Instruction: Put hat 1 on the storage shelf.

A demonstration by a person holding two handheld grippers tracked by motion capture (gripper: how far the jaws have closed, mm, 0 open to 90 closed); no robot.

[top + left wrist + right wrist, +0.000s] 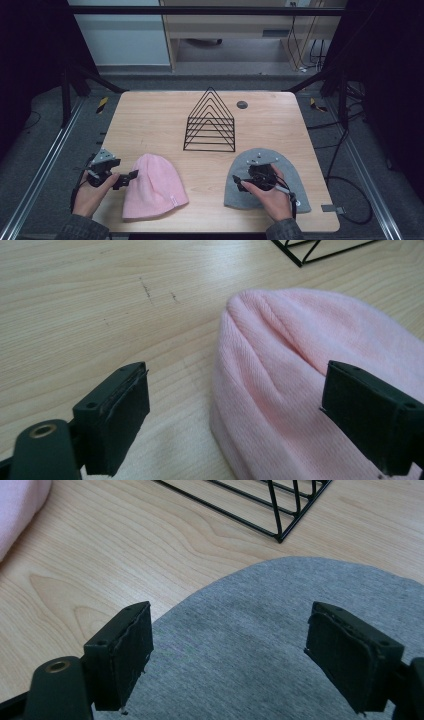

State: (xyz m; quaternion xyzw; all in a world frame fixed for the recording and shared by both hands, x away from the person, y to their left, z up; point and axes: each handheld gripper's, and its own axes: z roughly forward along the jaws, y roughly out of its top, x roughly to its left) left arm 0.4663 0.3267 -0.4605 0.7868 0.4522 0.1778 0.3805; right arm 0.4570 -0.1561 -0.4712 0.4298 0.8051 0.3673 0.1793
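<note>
Hands low at the near table edge: left gripper spread wide, straddling the pink hat's edge; right gripper spread over the grey hat.

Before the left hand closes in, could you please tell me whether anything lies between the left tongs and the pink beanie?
Nothing visible does. The left tongs are open right at the edge of the pink beanie, with bare table beneath one jaw and the knit beneath the other. The wire rack stands farther back, clear of both.
</note>
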